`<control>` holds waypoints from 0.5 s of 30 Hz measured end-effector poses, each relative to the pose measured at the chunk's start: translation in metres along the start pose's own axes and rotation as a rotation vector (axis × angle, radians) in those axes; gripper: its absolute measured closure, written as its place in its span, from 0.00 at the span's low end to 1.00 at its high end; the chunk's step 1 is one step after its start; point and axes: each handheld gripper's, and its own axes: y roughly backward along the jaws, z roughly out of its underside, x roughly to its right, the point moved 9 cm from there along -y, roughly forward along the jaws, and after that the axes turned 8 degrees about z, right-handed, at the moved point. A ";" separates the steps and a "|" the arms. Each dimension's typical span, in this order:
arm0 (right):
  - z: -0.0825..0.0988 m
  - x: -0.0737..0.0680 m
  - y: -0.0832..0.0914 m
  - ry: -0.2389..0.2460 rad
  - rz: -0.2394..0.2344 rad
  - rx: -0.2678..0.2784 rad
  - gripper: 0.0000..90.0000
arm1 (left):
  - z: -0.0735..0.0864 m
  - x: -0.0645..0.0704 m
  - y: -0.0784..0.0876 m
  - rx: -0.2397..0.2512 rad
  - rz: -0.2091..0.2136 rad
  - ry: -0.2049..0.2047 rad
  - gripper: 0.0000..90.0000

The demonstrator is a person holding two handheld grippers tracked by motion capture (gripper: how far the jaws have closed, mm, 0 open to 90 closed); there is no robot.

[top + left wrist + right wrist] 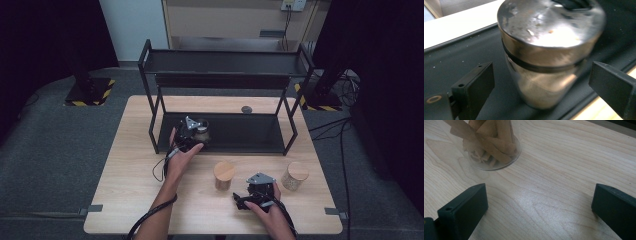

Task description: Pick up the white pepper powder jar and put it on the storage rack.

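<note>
- The left gripper (196, 131) reaches onto the lower shelf of the black rack (150, 55), at that shelf's left part.
- A jar with a dark lid (202, 134) stands upright on that lower shelf; in the left gripper view the jar (549, 55) sits between the 2 black jaws, which stand apart with a gap on each side, so neither pad presses on it.
- The right gripper (243, 201) rests low over the wooden table (130, 200), near its front edge, held in the person's right hand (272, 210).
- In the right gripper view its jaws are spread wide with bare wood between them, and the base of a clear jar of brown sticks (491, 147) stands beyond the left jaw, apart from it.
- 2 jars with wooden lids stand on the table in front of the rack: 1 (223, 175) just left of the right gripper, the other (294, 176) to its right.
- A small dark round lid (246, 109) lies on the table behind the rack's lower shelf.
</note>
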 end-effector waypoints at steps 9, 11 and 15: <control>0.000 0.000 0.000 0.001 0.000 0.001 0.01 | 0.006 0.009 0.020 0.035 -0.020 -0.001 0.06; 0.000 0.000 0.000 0.001 0.000 0.001 0.01 | 0.008 0.010 0.024 0.037 -0.023 -0.002 0.06; 0.000 0.000 0.000 0.001 0.001 0.001 0.01 | 0.012 0.014 0.030 0.030 -0.021 -0.012 0.06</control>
